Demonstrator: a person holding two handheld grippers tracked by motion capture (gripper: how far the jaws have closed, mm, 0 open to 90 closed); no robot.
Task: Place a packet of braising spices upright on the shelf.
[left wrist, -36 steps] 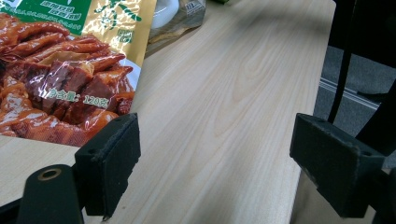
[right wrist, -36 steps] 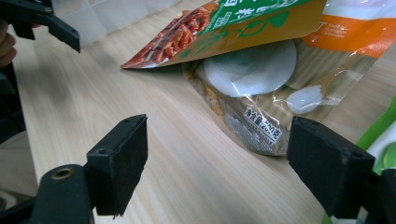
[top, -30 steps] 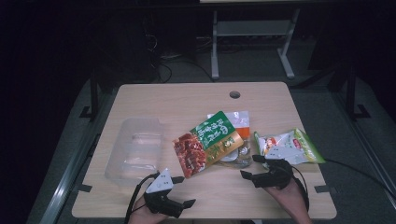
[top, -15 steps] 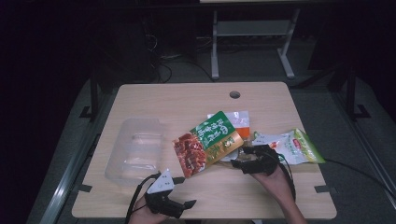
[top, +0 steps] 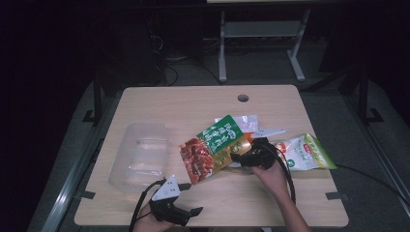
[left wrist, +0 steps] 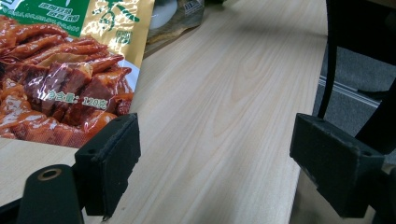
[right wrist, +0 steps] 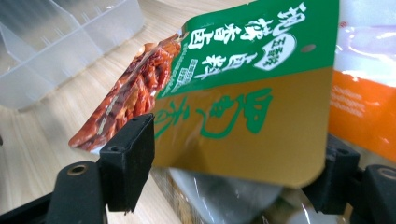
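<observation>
Four food packets are counted on the table: one green-and-gold foil pouch picturing red braised meat (top: pixel 212 151), one white-and-orange plastic packet (top: pixel 244 123), one light-green-and-white snack bag (top: pixel 305 153) towards the right edge, and one clear packet (right wrist: pixel 219 196) beneath the pouch. One clear plastic compartment tray (top: pixel 140 155) is counted near the left edge

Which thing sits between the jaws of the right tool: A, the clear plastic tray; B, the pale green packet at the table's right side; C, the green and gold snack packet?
C: in the right gripper view the green and gold snack packet lies between the jaws of the right tool, which have just been closing and do not yet press it.
</observation>
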